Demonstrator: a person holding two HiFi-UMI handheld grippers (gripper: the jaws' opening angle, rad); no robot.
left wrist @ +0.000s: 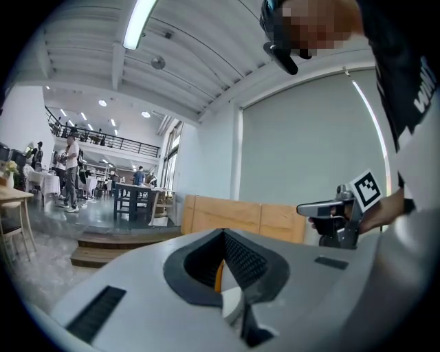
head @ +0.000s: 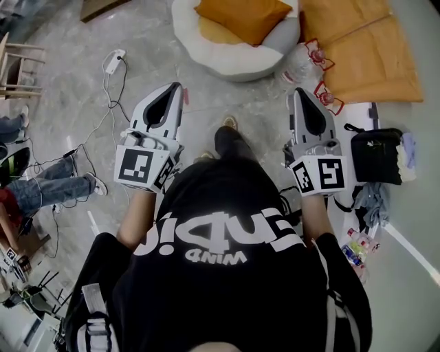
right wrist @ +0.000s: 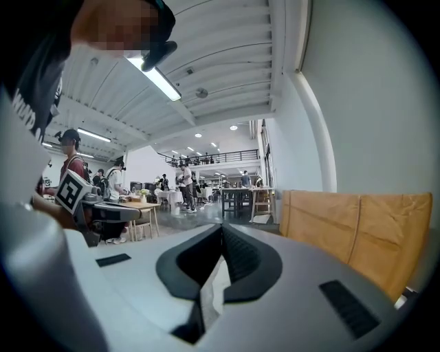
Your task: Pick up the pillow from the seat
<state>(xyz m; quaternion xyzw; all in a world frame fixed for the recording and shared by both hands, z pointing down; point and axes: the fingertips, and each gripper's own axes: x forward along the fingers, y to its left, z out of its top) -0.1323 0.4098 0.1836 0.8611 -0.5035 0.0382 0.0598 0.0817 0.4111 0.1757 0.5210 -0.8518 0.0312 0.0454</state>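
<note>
Plump orange square pillow [head: 242,16], lying on round white seat [head: 227,63]

The square orange pillow [head: 242,17] looks like soft matt cloth, and the round white seat [head: 227,63] under it like padded fabric. The pale grey stone-look floor [head: 75,89] is smooth with a faint sheen. The left gripper [head: 181,89] and right gripper [head: 298,91] have matt grey plastic shells with ribbed black jaws. The flat tan boards [head: 371,51] look like bare wood.

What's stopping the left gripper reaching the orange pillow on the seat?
Likely nothing: yes, reachable. The left gripper points toward the pillow atop the white seat, bare floor between. Its jaws are shut, so they must open first.
</note>
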